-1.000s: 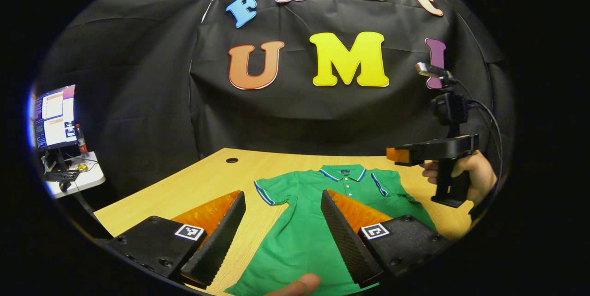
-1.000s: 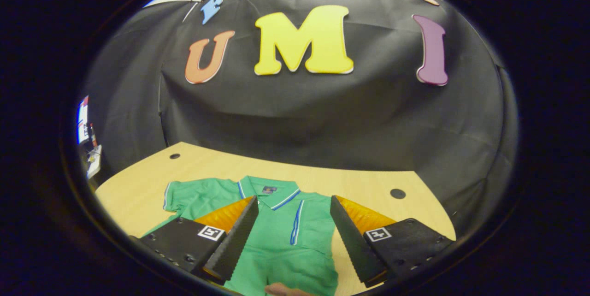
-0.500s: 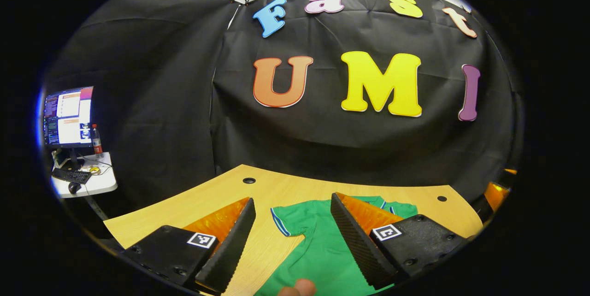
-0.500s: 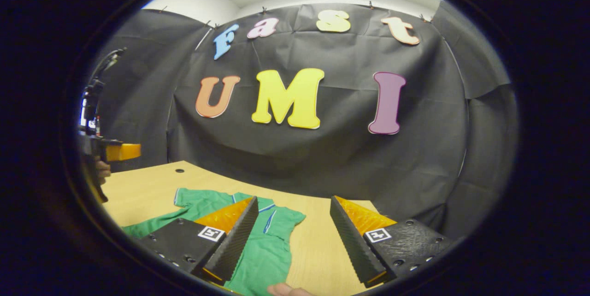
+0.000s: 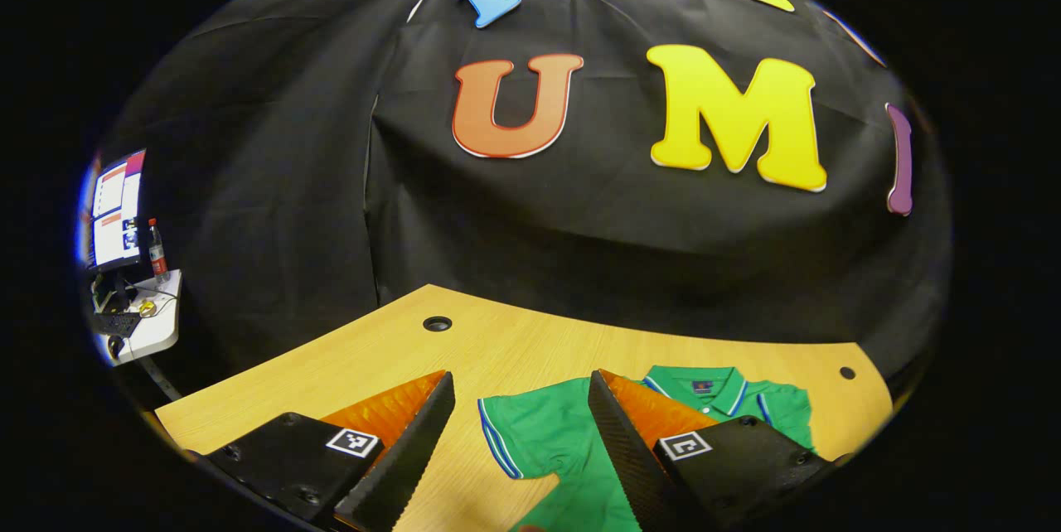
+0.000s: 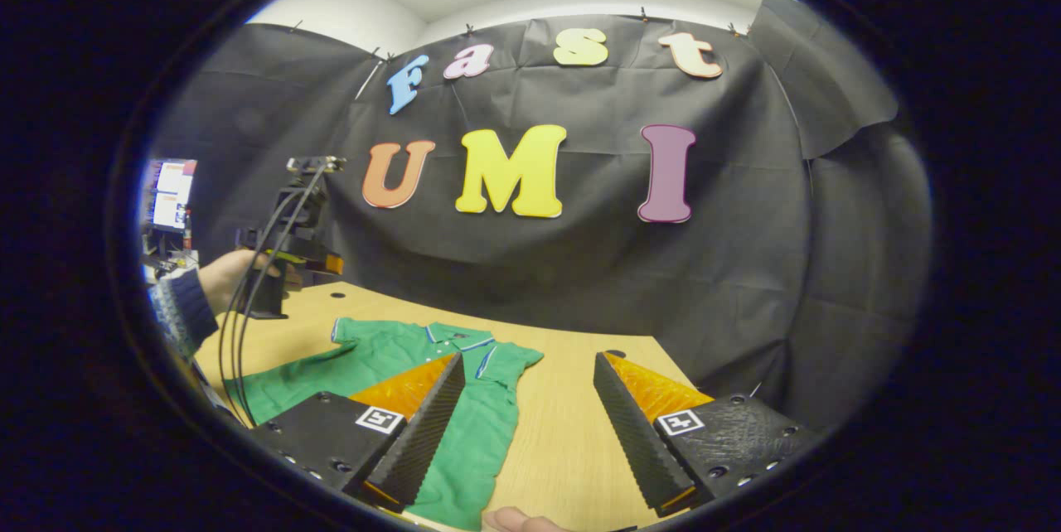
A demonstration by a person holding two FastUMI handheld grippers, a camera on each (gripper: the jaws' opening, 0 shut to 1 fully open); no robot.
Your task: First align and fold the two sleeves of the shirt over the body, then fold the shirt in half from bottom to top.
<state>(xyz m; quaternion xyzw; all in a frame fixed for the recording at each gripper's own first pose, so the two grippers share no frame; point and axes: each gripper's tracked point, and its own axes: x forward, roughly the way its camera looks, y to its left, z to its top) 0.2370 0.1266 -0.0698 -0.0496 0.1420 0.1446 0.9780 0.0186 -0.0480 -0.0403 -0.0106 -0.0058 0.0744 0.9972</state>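
A green polo shirt (image 5: 539, 437) lies flat and face up on the wooden table (image 5: 497, 350), collar (image 5: 704, 387) toward the black wall. My left gripper (image 5: 522, 445) hovers open above the shirt's left sleeve (image 5: 501, 432), nothing between its fingers. In the right gripper view the shirt (image 6: 381, 345) spreads to the left, and its right sleeve (image 6: 506, 358) lies just beyond my left-hand finger. My right gripper (image 6: 526, 424) stands open over bare table beside that sleeve. Farther off, a hand holds the left gripper (image 6: 290, 254) above the shirt's far side.
Round cable holes (image 5: 437, 323) (image 5: 846, 372) sit near the table's back edge. A small white side table (image 5: 149, 325) with a monitor (image 5: 112, 217) and a bottle (image 5: 155, 246) stands off to the left. Black cables (image 6: 240, 325) hang from the left gripper.
The left gripper has tipped down and drawn closer to the left sleeve. The right gripper has swung out to the shirt's right side, and the left gripper and its hand now show more fully in its view.
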